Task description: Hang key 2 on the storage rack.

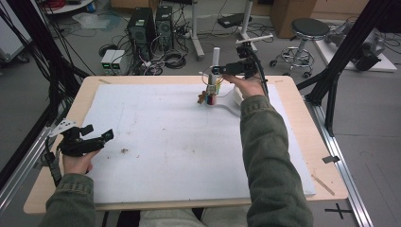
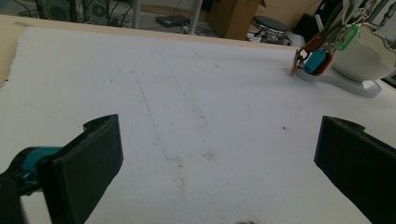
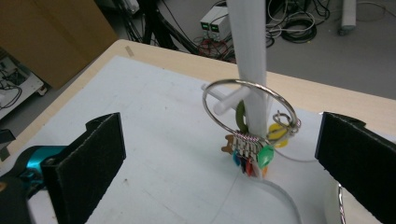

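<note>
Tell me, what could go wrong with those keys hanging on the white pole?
The key ring hangs on a short peg of the white stand, so it might slip off. The right gripper is open right beside it and could bump the ring or tip the stand.

Olive sleeves (image 1: pixel 265 142) — black tools (image 1: pixel 87 139).

Key ring (image 3: pixel 250 108) hangs on the stand (image 3: pixel 250 51) peg — at the mat's (image 1: pixel 156 142) far side.

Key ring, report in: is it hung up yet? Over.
Right gripper open, empty. Key ring hangs on white stand peg. Left gripper open, idle. Nothing in the way.
</note>
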{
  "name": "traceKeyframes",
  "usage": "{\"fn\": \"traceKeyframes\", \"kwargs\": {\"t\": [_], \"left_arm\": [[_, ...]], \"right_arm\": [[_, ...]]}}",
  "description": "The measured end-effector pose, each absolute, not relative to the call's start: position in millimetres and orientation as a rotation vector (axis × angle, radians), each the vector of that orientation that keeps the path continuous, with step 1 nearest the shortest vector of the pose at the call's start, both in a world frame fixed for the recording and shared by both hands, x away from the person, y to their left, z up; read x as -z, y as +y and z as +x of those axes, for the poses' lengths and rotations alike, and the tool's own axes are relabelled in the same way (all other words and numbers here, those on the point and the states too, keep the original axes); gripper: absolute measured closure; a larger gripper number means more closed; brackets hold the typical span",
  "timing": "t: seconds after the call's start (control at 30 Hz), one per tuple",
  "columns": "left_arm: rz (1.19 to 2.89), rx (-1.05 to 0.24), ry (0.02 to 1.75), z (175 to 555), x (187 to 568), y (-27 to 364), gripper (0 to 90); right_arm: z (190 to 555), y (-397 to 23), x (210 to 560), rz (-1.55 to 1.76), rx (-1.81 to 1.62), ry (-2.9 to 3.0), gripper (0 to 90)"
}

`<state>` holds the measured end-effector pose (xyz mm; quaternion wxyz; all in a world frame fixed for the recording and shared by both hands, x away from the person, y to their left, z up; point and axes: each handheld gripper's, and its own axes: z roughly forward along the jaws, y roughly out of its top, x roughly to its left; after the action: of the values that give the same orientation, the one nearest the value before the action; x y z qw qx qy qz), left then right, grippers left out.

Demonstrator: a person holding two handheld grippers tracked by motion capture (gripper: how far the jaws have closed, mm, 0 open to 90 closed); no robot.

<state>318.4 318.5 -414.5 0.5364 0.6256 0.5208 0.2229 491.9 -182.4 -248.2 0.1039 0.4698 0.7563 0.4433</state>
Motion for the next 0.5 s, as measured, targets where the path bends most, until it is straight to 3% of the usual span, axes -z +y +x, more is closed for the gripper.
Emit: {"fn": "traceKeyframes", "kwargs": {"t": [0.5], "left_arm": [[1.484,-0.529,1.242,319,415,319,1.7]], "right_arm": [[479,-199,257,1.376,-1.277,2.218,0.8]]}}
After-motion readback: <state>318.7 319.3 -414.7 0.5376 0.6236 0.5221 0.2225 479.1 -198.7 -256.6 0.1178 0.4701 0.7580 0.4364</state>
